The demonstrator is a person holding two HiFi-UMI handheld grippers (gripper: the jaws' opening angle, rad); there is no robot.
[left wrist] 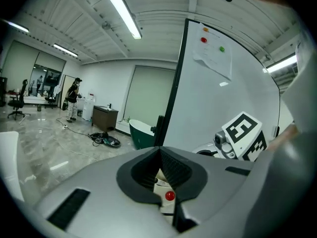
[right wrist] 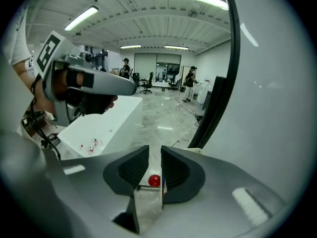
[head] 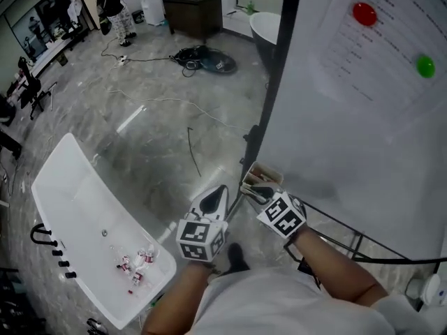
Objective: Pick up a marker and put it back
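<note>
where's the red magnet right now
In the head view the red magnet is at the upper right, on a sheet of paper stuck to the whiteboard, up and left of the green magnet.

A large open lab or test hall is shown: a polished grey floor (head: 160,138) strewn with cables (head: 202,60), strip lights (left wrist: 123,12) overhead, a whiteboard (head: 363,131) at the right, a white bathtub (head: 84,215) near left, and office chairs (head: 31,86) far left.
</note>
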